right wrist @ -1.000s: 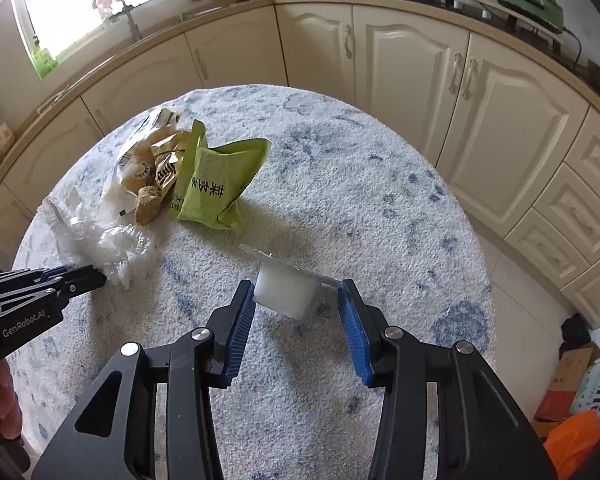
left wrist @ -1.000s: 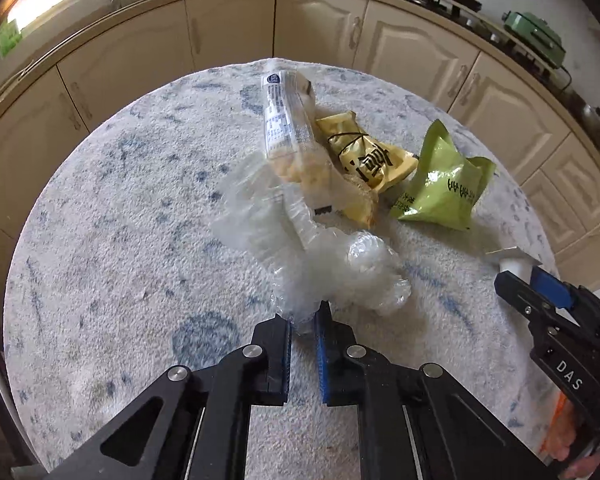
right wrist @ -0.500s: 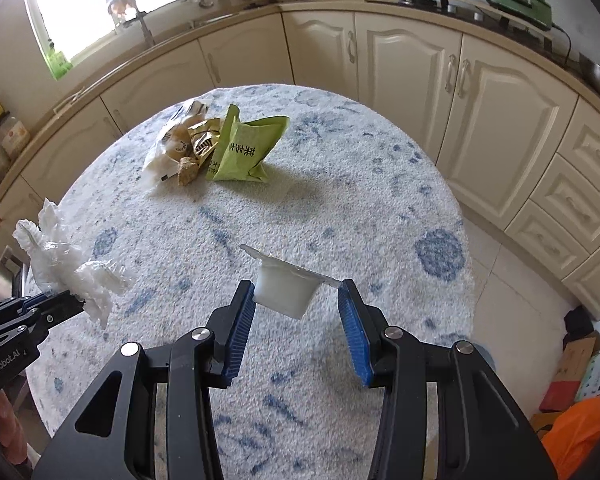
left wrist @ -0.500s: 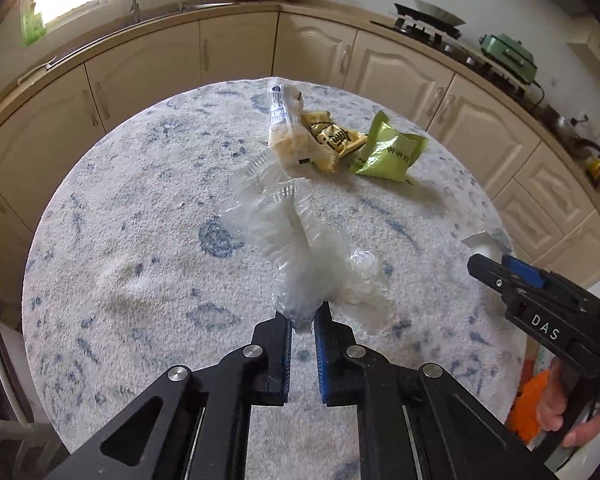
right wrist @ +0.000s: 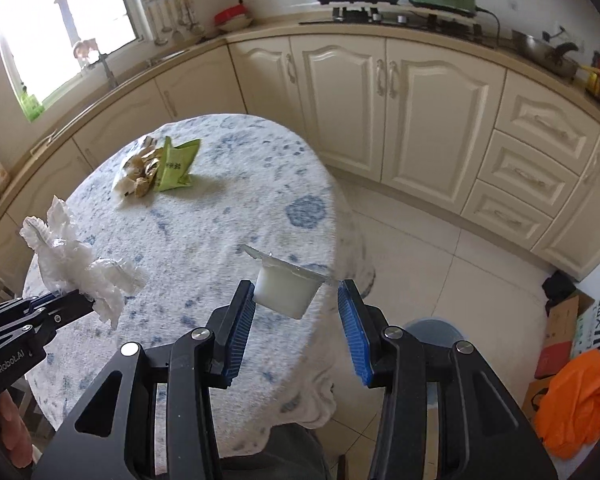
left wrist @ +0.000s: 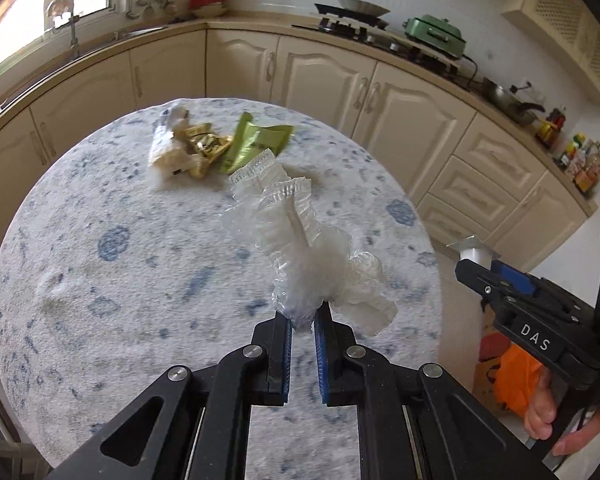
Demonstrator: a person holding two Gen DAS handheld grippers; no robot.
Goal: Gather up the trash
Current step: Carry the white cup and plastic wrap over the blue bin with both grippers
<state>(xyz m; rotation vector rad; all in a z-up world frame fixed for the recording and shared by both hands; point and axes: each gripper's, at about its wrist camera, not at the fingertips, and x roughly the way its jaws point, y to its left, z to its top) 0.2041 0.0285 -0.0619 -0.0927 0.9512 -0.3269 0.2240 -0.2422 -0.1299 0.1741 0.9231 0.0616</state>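
Left hand-held gripper: jaws clenched on the lower end of a crumpled clear plastic wrapper. The wrapper sticks up and forward from the tips, clear of the desk, its frilled edges uppermost. In the right wrist view the same wrapper shows at the left edge, held above the near left part of the desk.

Right hand-held gripper: grasping a small white plastic cup with a peeled foil rim. The left blue pad presses the cup's side; the right pad sits by the rim's far edge, contact there hard to make out. The cup hangs in the air over the desk's right edge. The left wrist view catches this gripper at the right, with the cup's top just showing.

Round desk under a white cloth with blue blotches. At its far side lie three pieces of trash, touching one another: a clear snack bag with pale contents, a yellow crinkled packet, a green foil pouch.

On the tiled floor at the right: an orange plastic bag beside cardboard boxes. A grey round bin sits partly hidden behind the right gripper's finger.
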